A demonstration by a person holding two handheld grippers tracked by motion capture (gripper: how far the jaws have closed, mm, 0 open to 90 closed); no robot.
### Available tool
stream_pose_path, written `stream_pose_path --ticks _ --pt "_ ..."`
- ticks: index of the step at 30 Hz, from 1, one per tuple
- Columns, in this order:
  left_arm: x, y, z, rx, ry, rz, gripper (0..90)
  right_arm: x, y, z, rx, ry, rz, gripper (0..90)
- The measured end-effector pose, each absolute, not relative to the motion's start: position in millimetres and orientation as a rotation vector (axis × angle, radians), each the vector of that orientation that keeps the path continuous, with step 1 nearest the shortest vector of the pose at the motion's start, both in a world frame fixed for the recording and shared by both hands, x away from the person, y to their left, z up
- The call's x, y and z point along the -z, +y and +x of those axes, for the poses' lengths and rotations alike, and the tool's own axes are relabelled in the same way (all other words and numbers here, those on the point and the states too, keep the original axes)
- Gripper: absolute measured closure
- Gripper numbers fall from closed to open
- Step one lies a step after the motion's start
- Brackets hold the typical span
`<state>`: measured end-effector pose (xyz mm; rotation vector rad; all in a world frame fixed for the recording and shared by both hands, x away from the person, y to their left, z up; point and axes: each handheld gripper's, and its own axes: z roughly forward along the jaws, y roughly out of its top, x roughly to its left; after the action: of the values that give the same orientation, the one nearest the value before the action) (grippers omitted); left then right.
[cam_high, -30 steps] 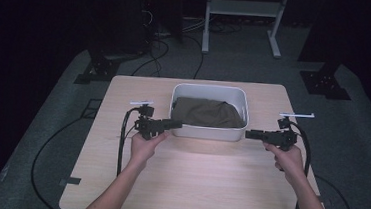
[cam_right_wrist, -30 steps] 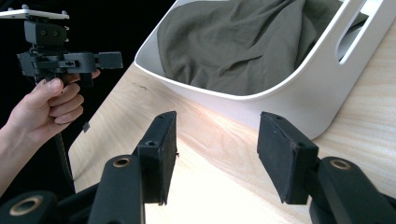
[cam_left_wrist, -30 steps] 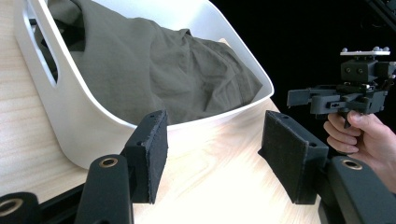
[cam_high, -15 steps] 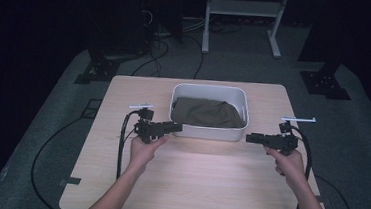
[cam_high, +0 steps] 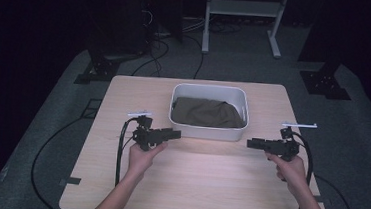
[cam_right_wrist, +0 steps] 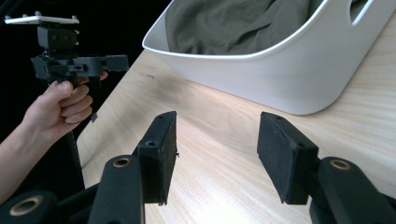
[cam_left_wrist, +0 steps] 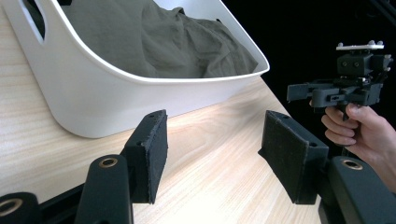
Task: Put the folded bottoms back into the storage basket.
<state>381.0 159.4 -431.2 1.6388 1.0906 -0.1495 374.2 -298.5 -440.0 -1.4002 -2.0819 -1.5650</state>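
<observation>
A white plastic tub [cam_high: 206, 131] stands at the middle of the wooden table [cam_high: 197, 185], with a crumpled olive-green cloth [cam_high: 205, 112] inside. My left gripper [cam_high: 175, 133] hovers just off the tub's front left corner, its jaws open and empty; its own view shows the tub wall [cam_left_wrist: 93, 88], the cloth [cam_left_wrist: 154, 42] and the gripper [cam_left_wrist: 217, 156] over bare wood. My right gripper [cam_high: 250, 143] is held off the tub's front right corner, pointing left, open with nothing between its fingers; its own view shows the gripper [cam_right_wrist: 217, 154], the tub [cam_right_wrist: 289, 74] and the cloth [cam_right_wrist: 233, 23].
Cables trail from both grippers over the table's front edge. Beyond the table lie a grey floor mat [cam_high: 45, 138], black stand bases [cam_high: 101, 70] and a white frame [cam_high: 240, 18]. Bare wood stretches between the two hands in front of the tub.
Both grippers have drifted slightly toward the person and downward in the high view, away from the tub's front wall. The jaws stay open.
</observation>
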Motion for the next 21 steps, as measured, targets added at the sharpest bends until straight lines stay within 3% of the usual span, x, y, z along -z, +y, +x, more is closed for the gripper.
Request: stream_pose_path --ticks 21 --pt "450 167 360 0.16 1.103 1.632 37.5 456 -302 354 1.539 -2.109 -1.391 43.7"
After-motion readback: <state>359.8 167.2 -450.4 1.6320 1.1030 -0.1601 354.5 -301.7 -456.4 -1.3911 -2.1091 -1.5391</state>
